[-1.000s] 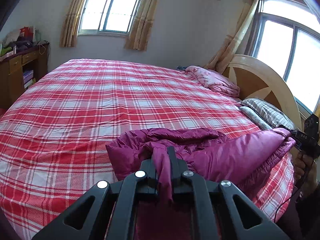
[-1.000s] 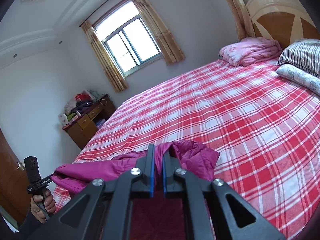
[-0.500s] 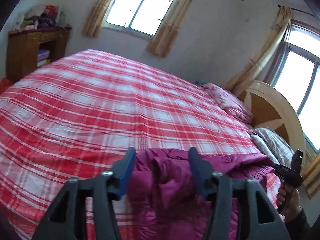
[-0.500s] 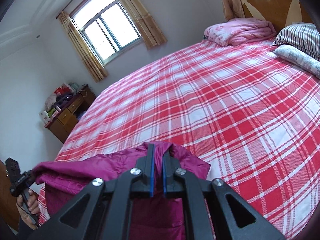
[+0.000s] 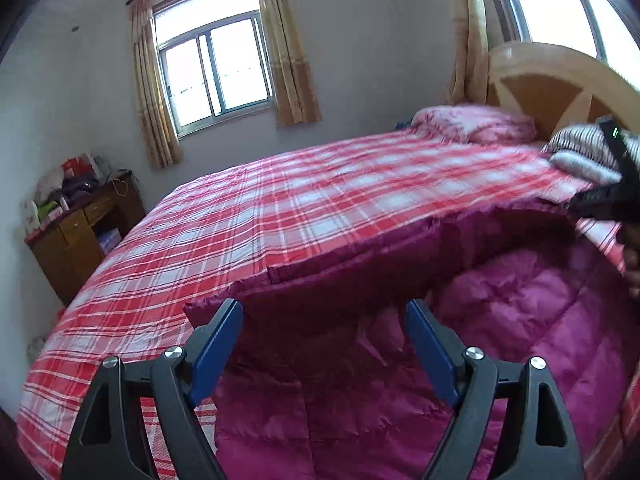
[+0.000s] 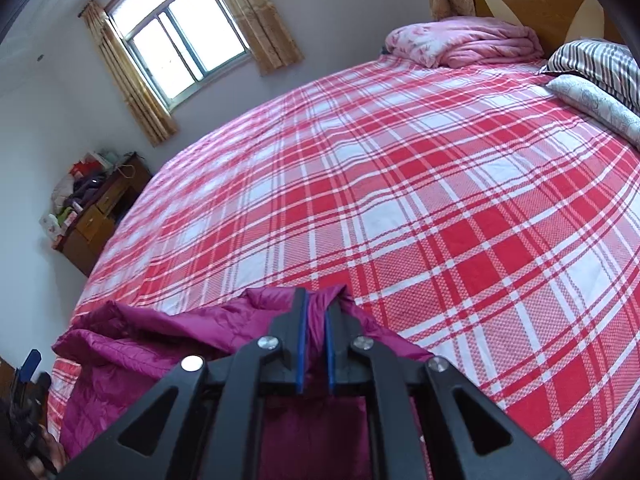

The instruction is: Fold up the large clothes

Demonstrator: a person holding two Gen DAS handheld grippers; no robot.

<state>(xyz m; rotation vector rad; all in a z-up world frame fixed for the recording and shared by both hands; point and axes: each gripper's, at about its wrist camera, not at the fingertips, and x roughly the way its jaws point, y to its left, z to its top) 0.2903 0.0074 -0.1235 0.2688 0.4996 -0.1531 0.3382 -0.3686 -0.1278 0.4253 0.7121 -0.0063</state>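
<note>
Left gripper fingers opening, clear above purple jacket; right gripper fingers opening around its edge.

A bed in a red-and-white plaid cover carries a magenta coat along its near edge. At the headboard end lie a folded pink quilt, a striped pillow and a pale patterned pillow.

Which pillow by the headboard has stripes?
The striped pillow at the right side, resting on the pale patterned pillow. The pink bundle further left has none.
</note>
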